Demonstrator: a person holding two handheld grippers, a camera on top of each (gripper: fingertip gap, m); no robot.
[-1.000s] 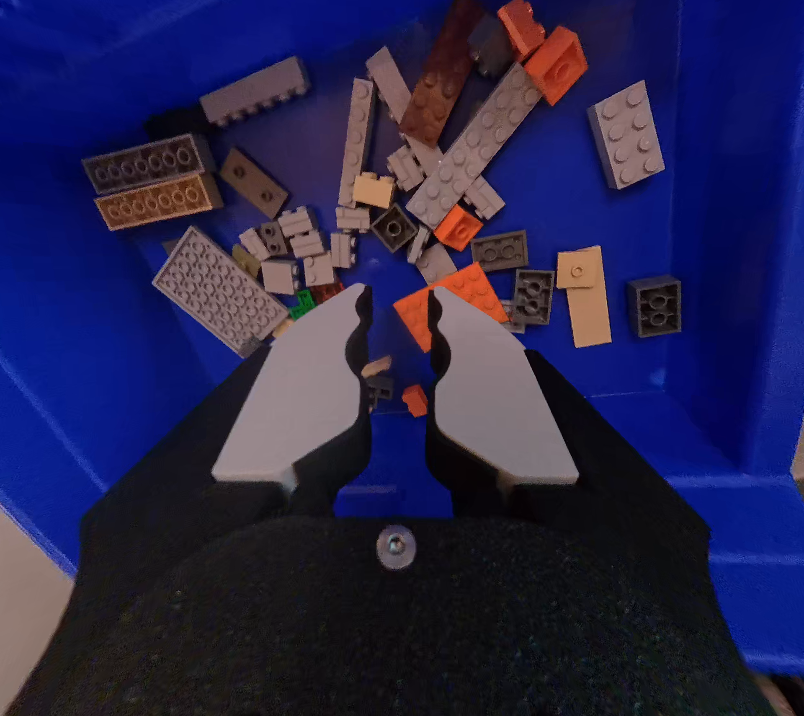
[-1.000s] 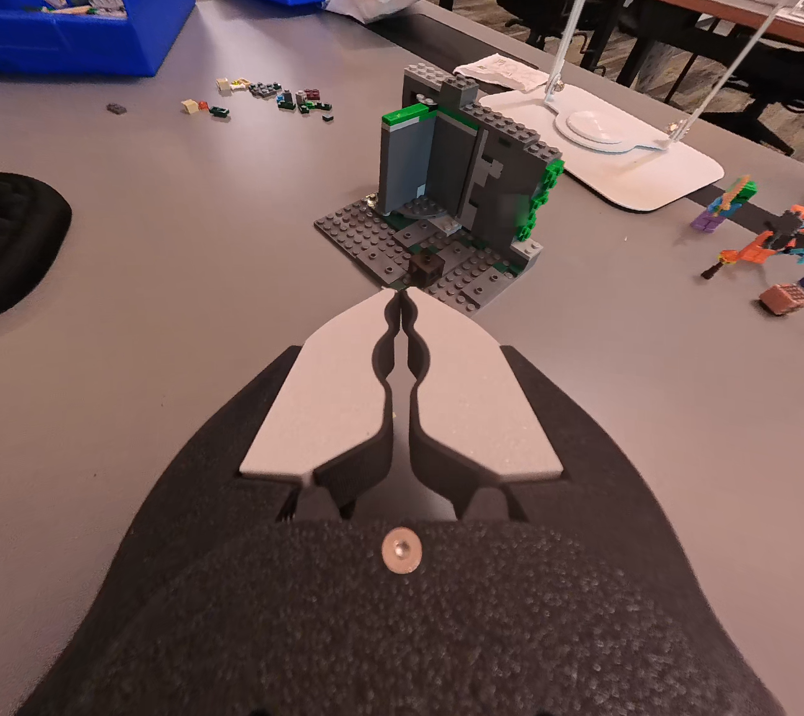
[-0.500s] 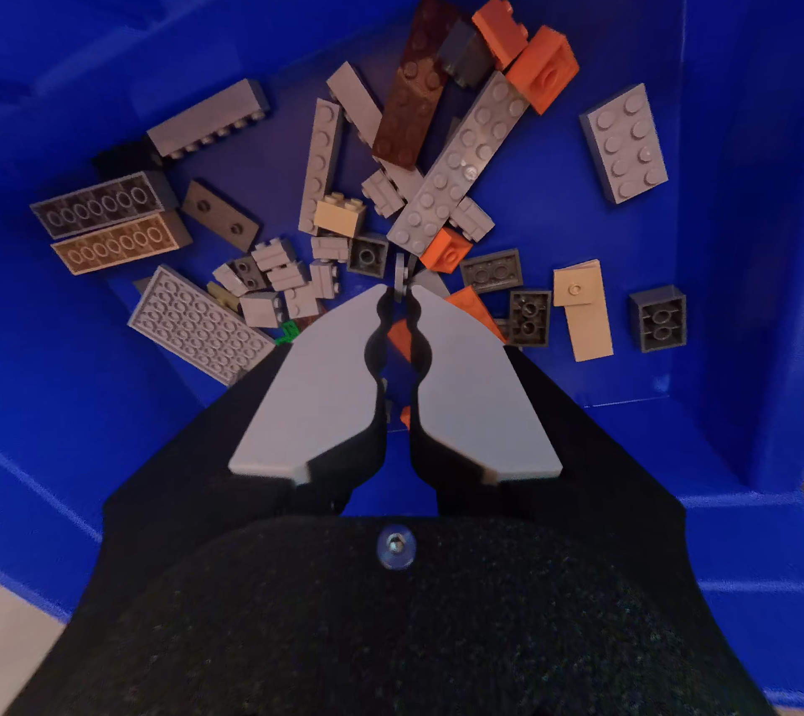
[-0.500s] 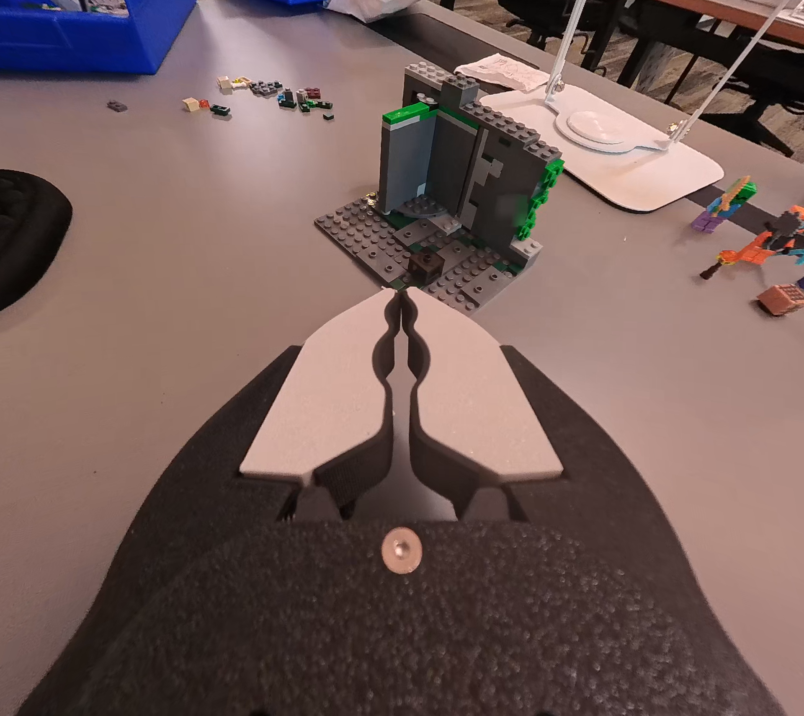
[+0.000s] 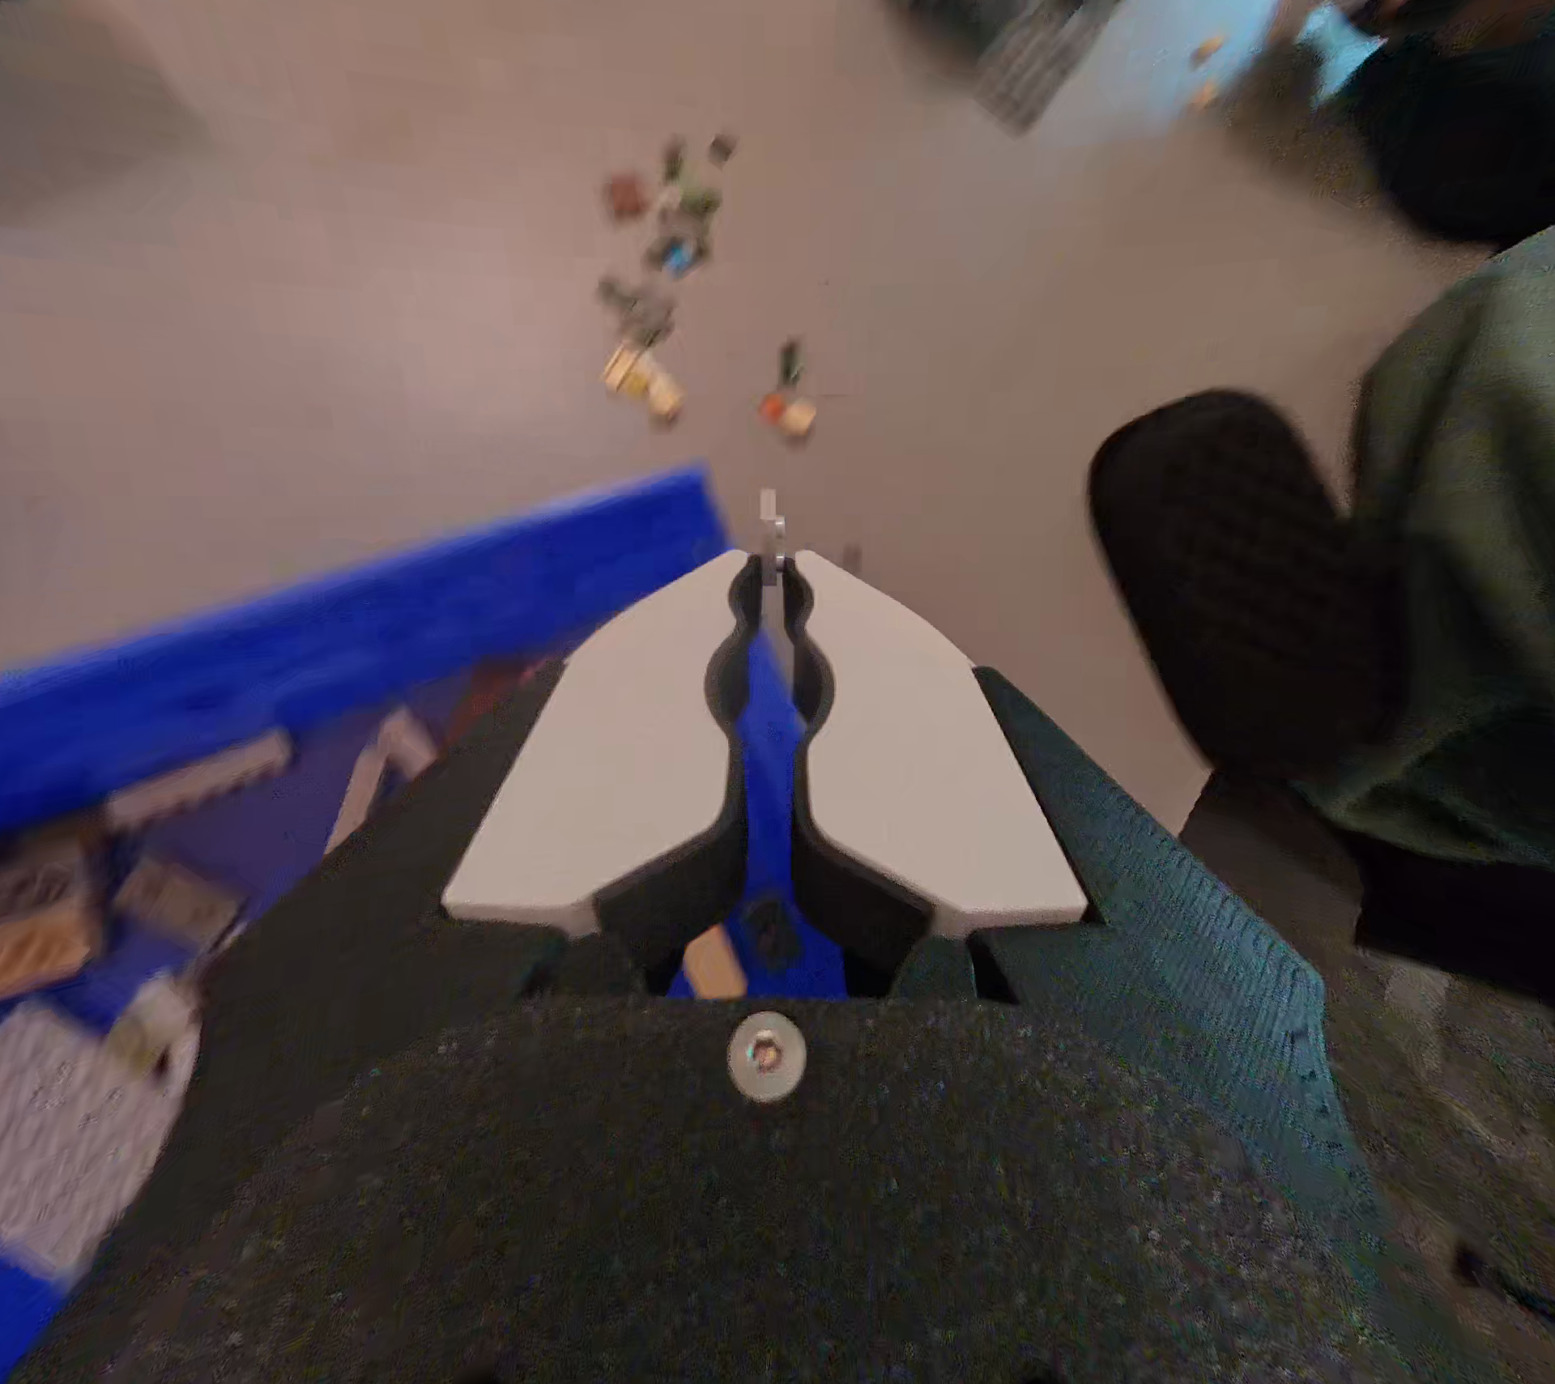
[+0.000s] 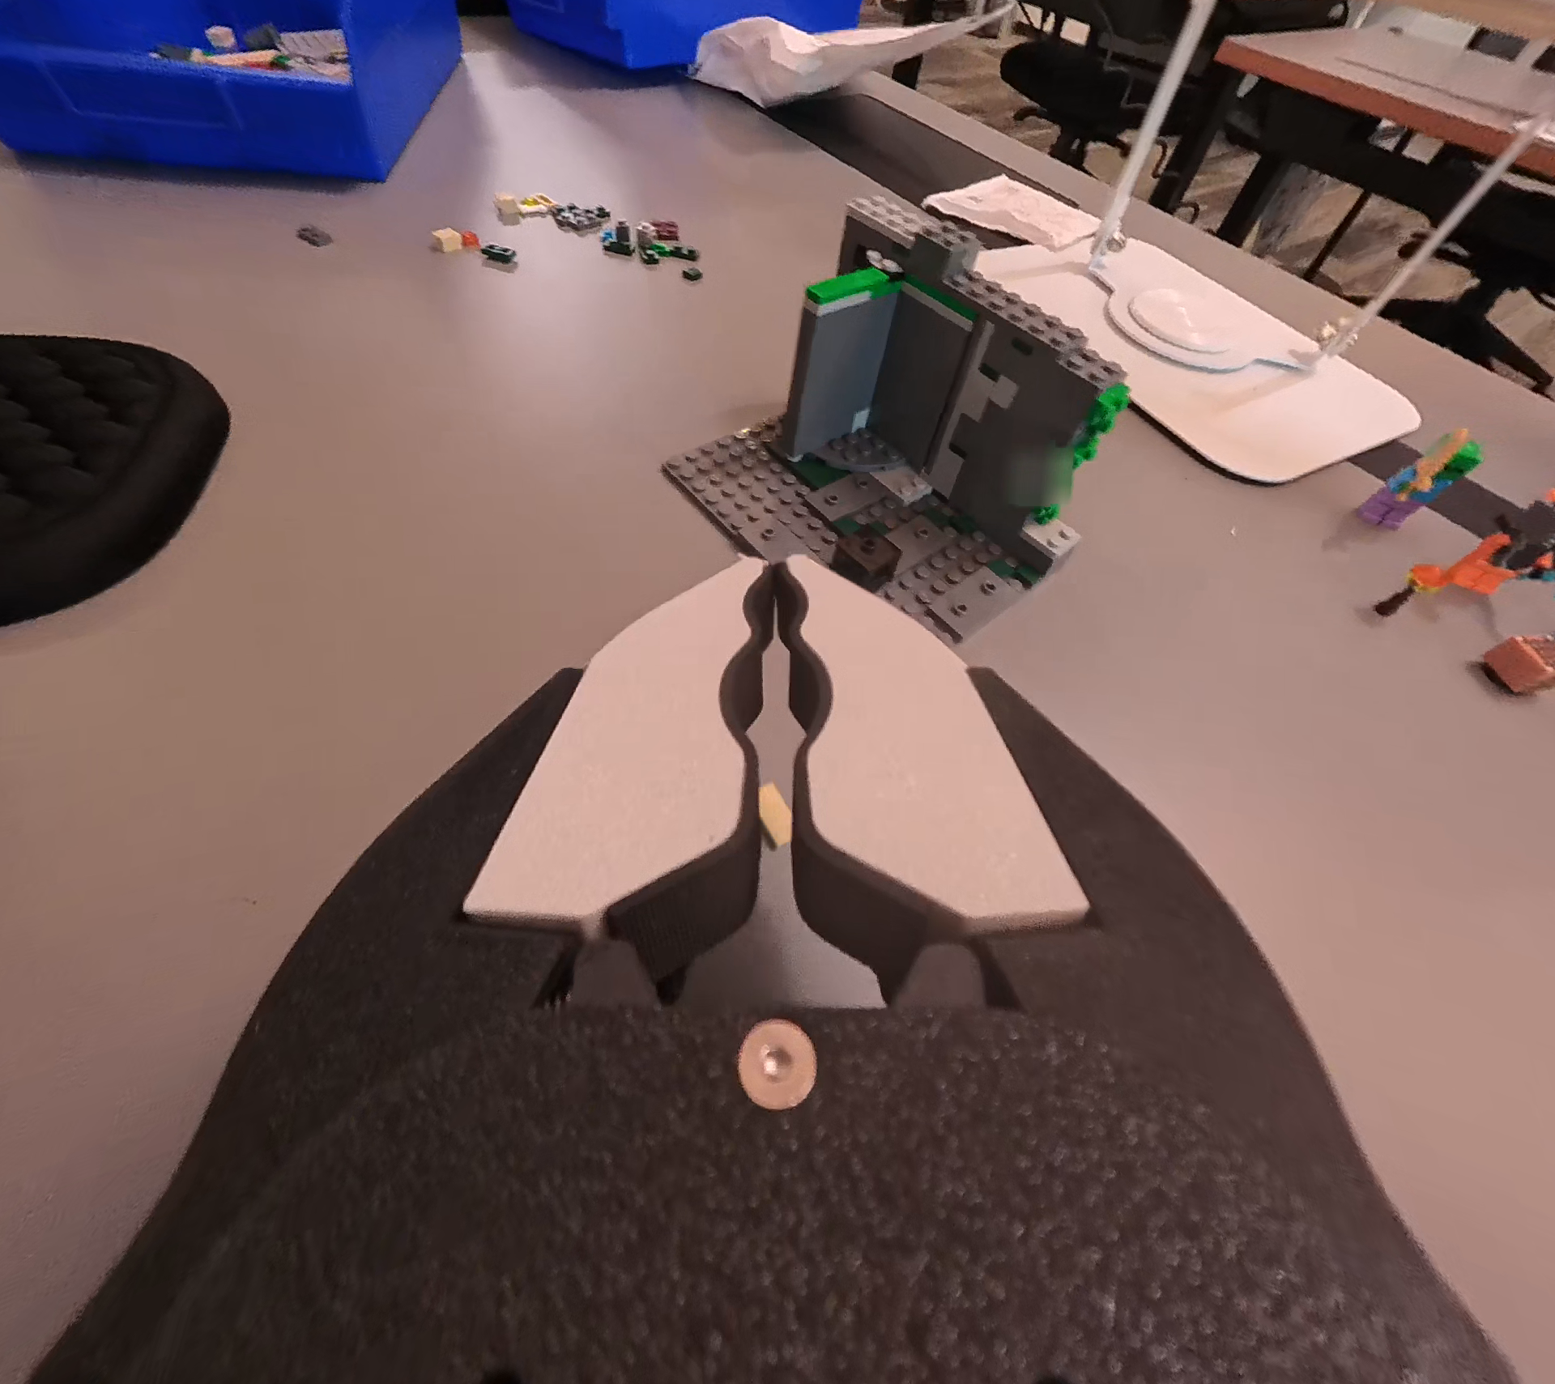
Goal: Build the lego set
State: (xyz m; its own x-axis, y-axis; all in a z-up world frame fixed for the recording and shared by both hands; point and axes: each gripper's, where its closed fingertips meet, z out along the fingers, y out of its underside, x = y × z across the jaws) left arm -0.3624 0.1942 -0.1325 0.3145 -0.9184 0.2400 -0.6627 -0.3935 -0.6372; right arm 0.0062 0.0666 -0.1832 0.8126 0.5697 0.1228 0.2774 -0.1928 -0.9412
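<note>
My left claw grips a small grey piece above the bin; right claw clenched empty, half-built model at one o'clock awaits more.

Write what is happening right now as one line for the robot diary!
left gripper: shut on small grey piece, above blue bin | right gripper: shut, empty, near lego build | phase: carrying piece
</note>
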